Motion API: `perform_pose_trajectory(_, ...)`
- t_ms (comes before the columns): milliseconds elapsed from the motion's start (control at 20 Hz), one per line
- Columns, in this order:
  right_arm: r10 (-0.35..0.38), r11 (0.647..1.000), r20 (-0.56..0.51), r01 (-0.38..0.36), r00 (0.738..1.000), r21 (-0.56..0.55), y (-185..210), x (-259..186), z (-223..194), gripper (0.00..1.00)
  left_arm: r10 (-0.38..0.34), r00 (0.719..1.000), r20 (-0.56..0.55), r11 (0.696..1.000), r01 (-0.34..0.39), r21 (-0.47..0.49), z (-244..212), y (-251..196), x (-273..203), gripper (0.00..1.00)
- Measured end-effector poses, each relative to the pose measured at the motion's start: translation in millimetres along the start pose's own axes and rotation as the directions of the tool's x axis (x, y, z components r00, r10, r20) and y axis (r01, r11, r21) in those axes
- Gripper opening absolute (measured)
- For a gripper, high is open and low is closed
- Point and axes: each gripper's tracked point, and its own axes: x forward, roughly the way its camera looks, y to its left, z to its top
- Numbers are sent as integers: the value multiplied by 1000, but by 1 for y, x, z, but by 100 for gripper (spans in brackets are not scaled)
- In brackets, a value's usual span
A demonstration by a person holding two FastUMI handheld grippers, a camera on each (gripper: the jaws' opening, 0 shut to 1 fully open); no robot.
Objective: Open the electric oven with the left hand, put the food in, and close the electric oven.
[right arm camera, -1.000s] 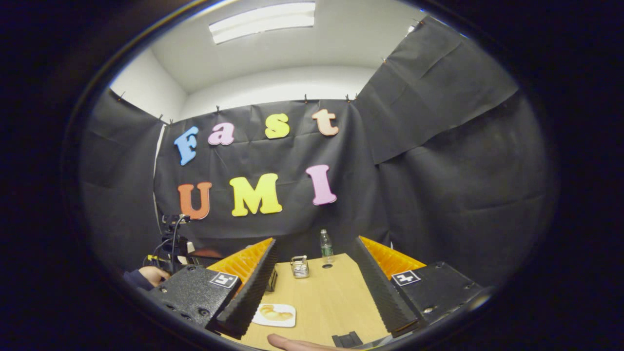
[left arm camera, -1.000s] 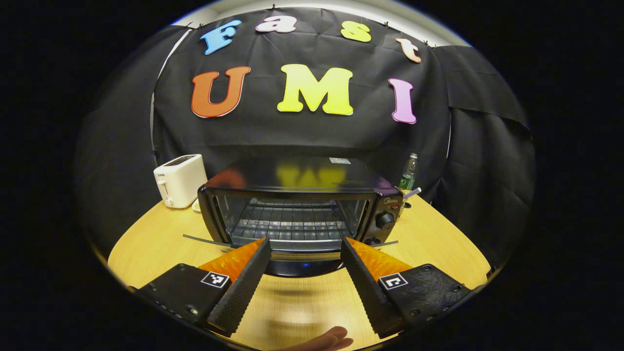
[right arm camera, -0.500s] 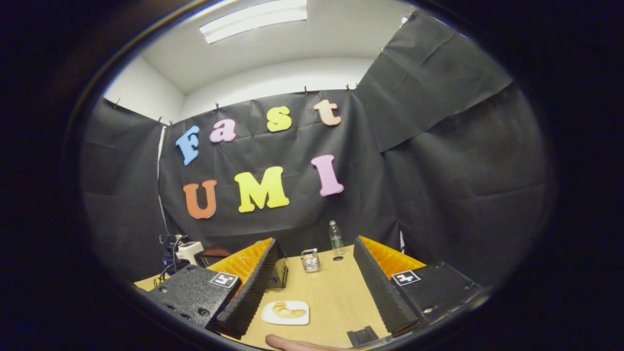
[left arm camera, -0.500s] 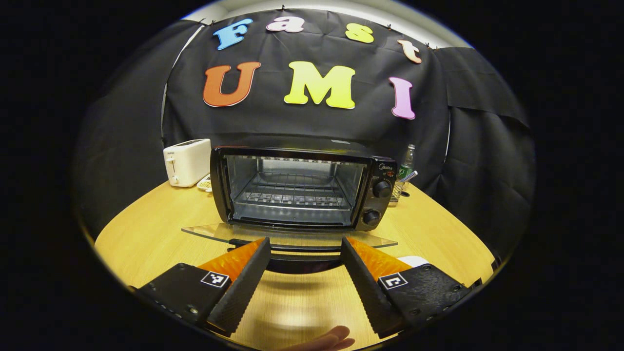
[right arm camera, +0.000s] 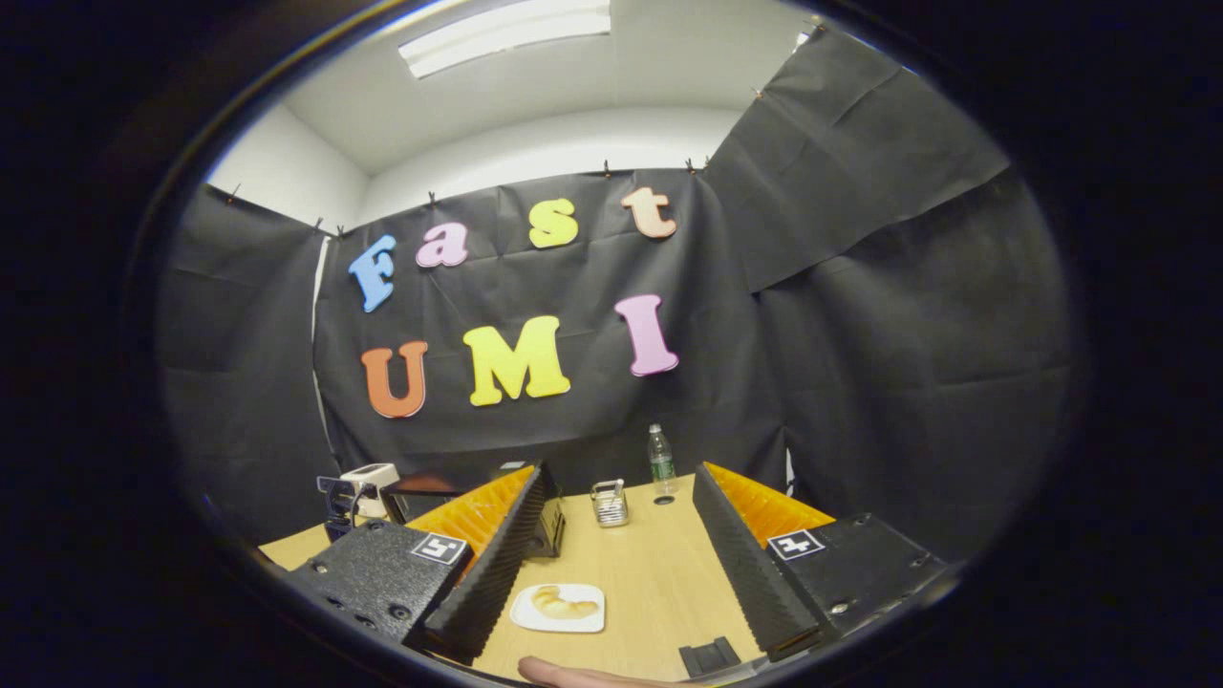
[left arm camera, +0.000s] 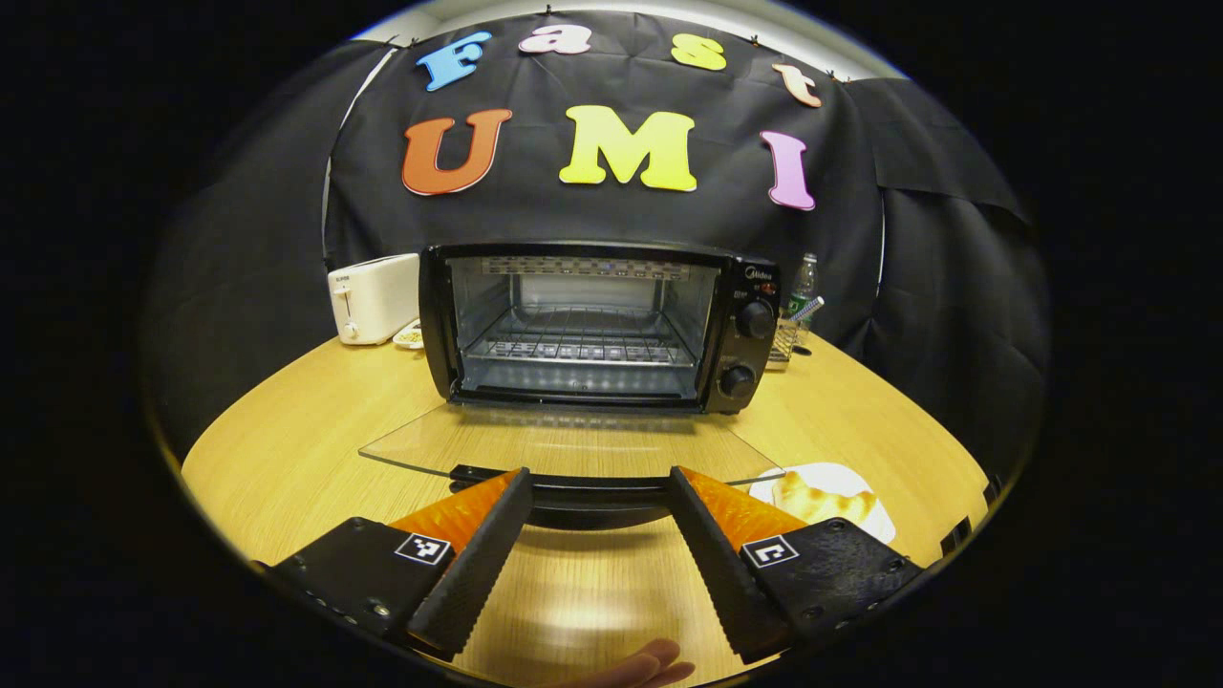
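Opening step: done, in my judgement. The electric oven (left arm camera: 597, 325) stands on the bench (left arm camera: 306, 440) with its glass door (left arm camera: 564, 449) folded down flat toward you and the wire rack (left arm camera: 583, 346) bare. Your left claw (left arm camera: 597, 521) is spread wide, its fingers either side of the door handle (left arm camera: 592, 487); whether either finger touches the handle I cannot tell.

Outstanding: loading the food and closing the door.

The food, a croissant (right arm camera: 564, 602), lies on a white plate (right arm camera: 527, 616) on the bench, right of the open door and near its corner. Its long axis runs roughly across the oven's mouth, parallel to the door's front edge.

Your right claw (right arm camera: 611, 564) is likewise spread, pinching nothing, held above the bench with the plate between its fingers in the right gripper view.
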Motion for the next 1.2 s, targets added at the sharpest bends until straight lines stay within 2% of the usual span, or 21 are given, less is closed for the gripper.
perform_pose_trajectory(150, 2, 1000, -18, -2, 1000, 3, 0, 3, -6, 97, -15, 991, -130, 998, 6, -64, -33, 2, 10, 93)
perform_pose_trajectory(200, 5, 1000, -22, -5, 1000, -1, 0, 4, -7, 97, -3, 992, -128, 997, -7, -73, -30, 6, 8, 94)
perform_pose_trajectory(300, 3, 1000, -24, -3, 1000, -10, -2, 7, -9, 97, -18, 997, -73, 998, 14, -60, -18, 2, 6, 90)
perform_pose_trajectory(600, 30, 999, -85, -32, 996, -21, 1, 31, -32, 96, -40, 999, -30, 998, 38, -52, -9, 11, -13, 92)
perform_pose_trajectory(850, 117, 987, -150, -132, 982, -90, 0, 70, -62, 95, -42, 990, 132, 999, 40, 18, 49, 22, -83, 92)
perform_pose_trajectory(1050, 223, 961, -245, -255, 944, -108, 17, 104, -95, 95, -36, 954, 297, 999, 28, 32, 101, 22, -155, 92)
perform_pose_trajectory(1200, 312, 928, -323, -359, 894, -97, 39, 119, -130, 95, -55, 937, 345, 998, 50, 24, 115, 19, -196, 91)
